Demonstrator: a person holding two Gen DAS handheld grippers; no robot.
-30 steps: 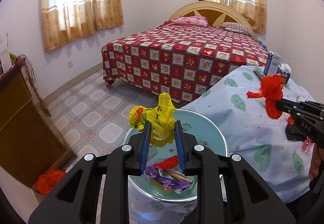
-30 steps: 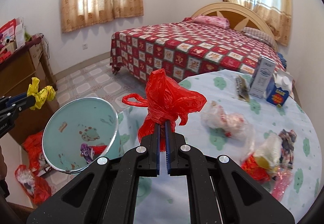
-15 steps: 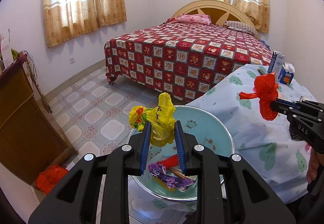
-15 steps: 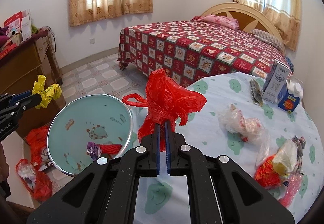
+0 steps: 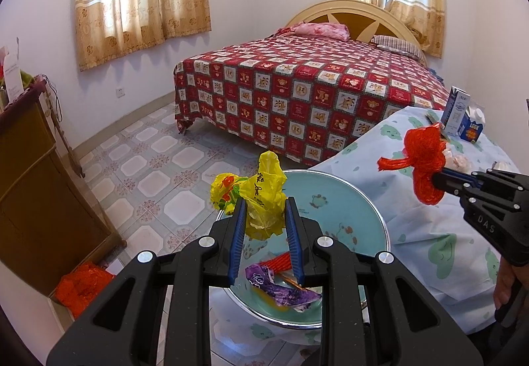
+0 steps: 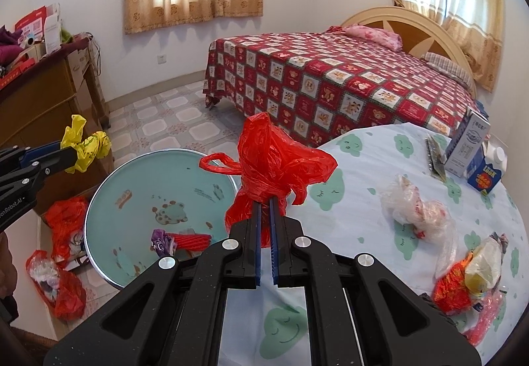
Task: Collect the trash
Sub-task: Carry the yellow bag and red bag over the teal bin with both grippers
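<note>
Item, left gripper [image 5: 264, 220]: your jaws pinch a crumpled yellow bag [image 5: 261, 197], held in the air above the far-left rim of the basin [image 5: 360, 197].

Item, right gripper [image 6: 264, 217]: your jaws are pressed nearly together on the knotted neck of a red bag [image 6: 274, 160], which hangs over the near-left edge of the table [image 6: 357, 167], just right of the basin.

Item, basin: teal, metal-rimmed, standing beside the table; a purple wrapper [image 5: 281, 290] and a red ridged wrapper [image 6: 191, 238] already lie in it.

Item, remaining litter: a clear bag [image 6: 416, 210] in the middle of the table and a red-and-yellow heap [image 6: 463, 280] at its near right.

Handling note: you appear to be carrying both bags to the basin. Bring each bag well inside the rim before you let go (thin plastic drifts and clings to the pads), lower it close to the wrappers, then spread the jaws fully. Keep your grippers from crossing; drop the yellow one first, since it is nearer.
</note>
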